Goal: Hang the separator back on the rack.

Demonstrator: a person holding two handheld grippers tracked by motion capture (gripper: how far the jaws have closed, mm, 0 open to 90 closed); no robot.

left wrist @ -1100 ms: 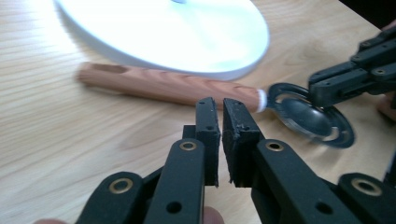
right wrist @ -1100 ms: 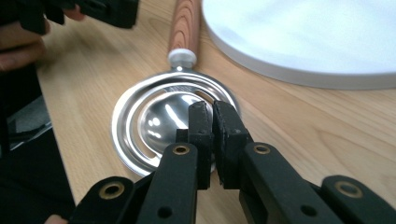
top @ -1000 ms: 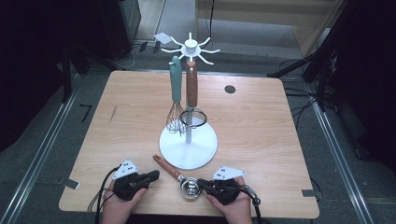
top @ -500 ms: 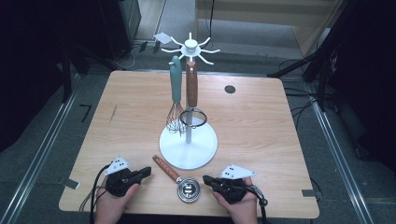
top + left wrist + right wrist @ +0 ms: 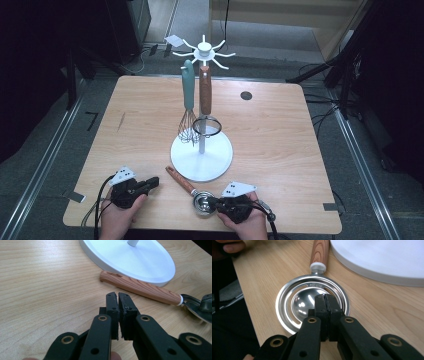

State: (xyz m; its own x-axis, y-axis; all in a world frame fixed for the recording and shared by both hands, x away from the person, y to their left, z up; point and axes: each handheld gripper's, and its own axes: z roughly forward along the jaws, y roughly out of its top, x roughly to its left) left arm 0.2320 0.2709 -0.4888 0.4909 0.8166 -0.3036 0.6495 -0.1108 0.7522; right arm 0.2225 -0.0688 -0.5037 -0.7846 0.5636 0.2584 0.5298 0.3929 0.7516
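Both grippers are drawn nearer the table's (image 5: 280, 130) near edge than a second ago. The left gripper (image 5: 117, 297) and right gripper (image 5: 325, 299) are closed, empty; the wood-handled strainer (image 5: 192, 192) lies unheld between them, by the white stand (image 5: 202, 160), so hanging it likely remains.

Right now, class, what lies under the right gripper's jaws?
The egg separator's steel bowl lies under the right gripper, whose jaws are shut. The jaws cover part of the bowl, so contact cannot be seen.

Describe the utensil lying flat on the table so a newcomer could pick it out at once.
Start at the white round-based utensil stand on the wooden table. Just in front of its base lies a wood-handled steel egg separator. Unlike the teal-handled whisk, it lies flat instead of hanging.
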